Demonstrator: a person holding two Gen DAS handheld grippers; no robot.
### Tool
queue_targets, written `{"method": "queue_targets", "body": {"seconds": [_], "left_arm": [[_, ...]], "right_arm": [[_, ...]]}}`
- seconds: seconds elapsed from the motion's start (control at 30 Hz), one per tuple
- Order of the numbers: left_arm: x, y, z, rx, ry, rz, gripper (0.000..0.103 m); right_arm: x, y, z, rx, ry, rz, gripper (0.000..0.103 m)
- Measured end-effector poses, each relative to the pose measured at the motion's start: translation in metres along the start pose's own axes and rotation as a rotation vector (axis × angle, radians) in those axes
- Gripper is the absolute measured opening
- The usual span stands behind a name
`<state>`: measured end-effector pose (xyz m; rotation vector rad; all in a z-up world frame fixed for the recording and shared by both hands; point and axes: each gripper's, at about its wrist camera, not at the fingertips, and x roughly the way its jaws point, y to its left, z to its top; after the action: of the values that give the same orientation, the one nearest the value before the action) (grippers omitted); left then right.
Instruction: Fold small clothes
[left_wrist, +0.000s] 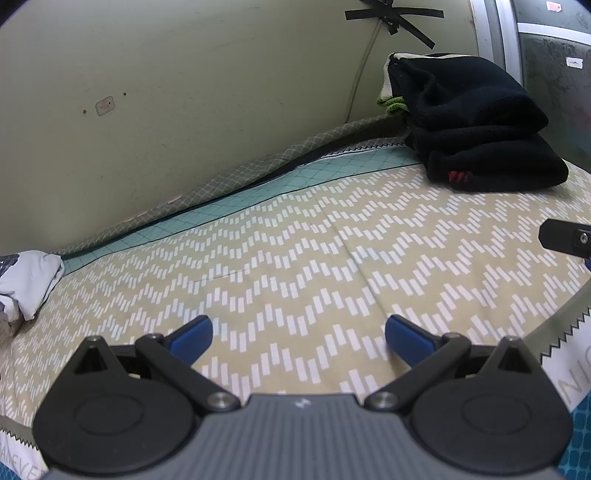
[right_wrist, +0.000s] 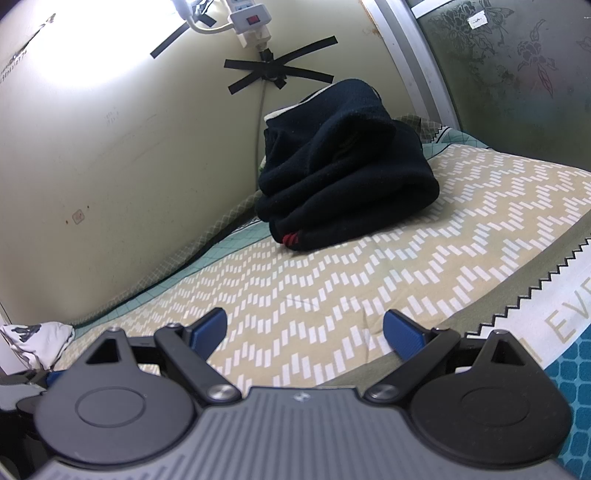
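While black clothes (left_wrist: 476, 125) sit at the bed's (left_wrist: 295, 251) far corner, left tongs (left_wrist: 298, 338) and right tongs (right_wrist: 304, 330) gape wide, released, holding nothing.

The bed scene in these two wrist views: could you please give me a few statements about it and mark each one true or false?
1. The left tongs are open and hold nothing. True.
2. The right tongs are shut on a white garment. False: they are open and empty, above the patterned bedsheet.
3. The dark folded clothes sit stacked near the wall. True.
4. The white patterned garment lies on top of the dark stack. False: it lies crumpled far to the left, apart from the stack.
5. Strips of black tape are stuck on the wall. True.
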<state>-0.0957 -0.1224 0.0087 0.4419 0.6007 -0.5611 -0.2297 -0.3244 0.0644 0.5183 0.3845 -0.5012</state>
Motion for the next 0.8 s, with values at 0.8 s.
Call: {"method": "queue_targets", "body": {"seconds": [0.8], "left_arm": [[-0.0020,-0.0013,-0.0004,0.015,-0.009,-0.001,0.103]], "right_arm": [[0.0015,-0.0014,0.0013,-0.001,0.002,0.004,0.090]]}}
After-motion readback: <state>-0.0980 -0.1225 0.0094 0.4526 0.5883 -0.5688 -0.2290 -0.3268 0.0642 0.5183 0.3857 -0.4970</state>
